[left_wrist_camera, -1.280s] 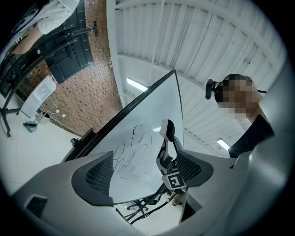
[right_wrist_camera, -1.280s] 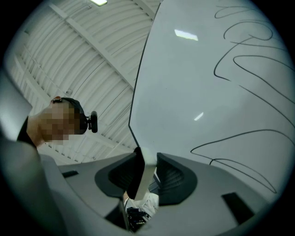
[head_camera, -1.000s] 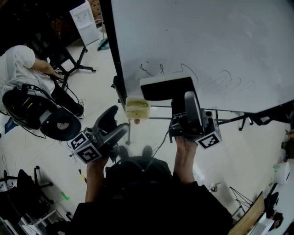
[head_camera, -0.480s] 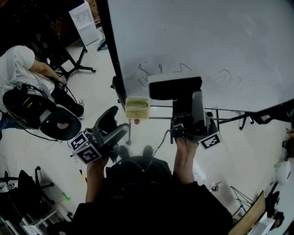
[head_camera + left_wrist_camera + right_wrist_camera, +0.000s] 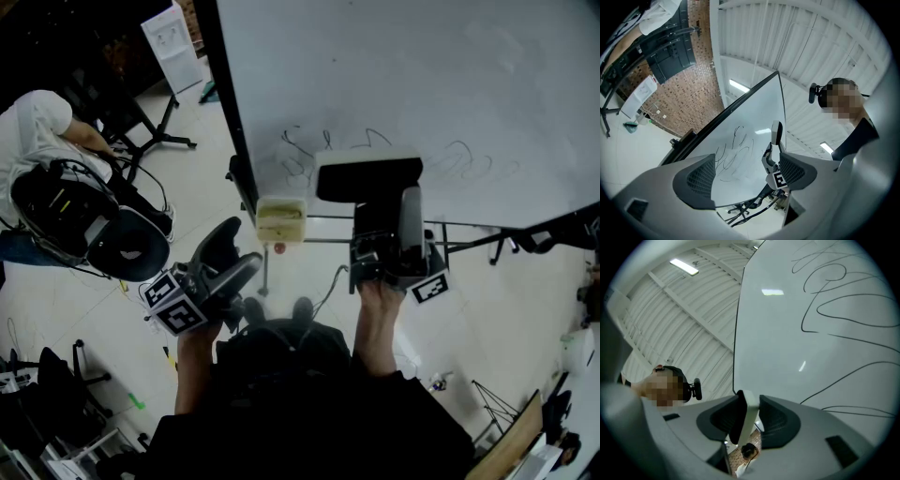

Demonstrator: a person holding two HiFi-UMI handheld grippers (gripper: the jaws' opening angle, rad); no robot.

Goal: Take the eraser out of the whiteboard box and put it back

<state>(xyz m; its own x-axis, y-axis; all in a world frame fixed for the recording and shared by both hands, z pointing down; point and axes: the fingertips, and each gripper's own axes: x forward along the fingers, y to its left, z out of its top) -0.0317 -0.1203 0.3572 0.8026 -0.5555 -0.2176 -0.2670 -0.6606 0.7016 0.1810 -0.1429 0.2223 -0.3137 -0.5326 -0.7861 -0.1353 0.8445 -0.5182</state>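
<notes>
1. The right gripper (image 5: 384,204) is clamped on the eraser (image 5: 367,178). In the right gripper view I see both jaws pressed against the flat sides of the eraser (image 5: 749,411), which shows edge-on.
2. The eraser is out of the whiteboard box (image 5: 280,220), just right of it and a little farther away.
3. The eraser is held close in front of the lower part of the whiteboard (image 5: 422,75), beside the scribbles (image 5: 305,150). I cannot tell whether it touches the board.
4. The left gripper (image 5: 232,256) hovers near me, left of the box, jaws apart with nothing between them.
5. The box sits at the board's lower left corner.
6. A seated person (image 5: 37,131) in a white top is at the far left.
</notes>
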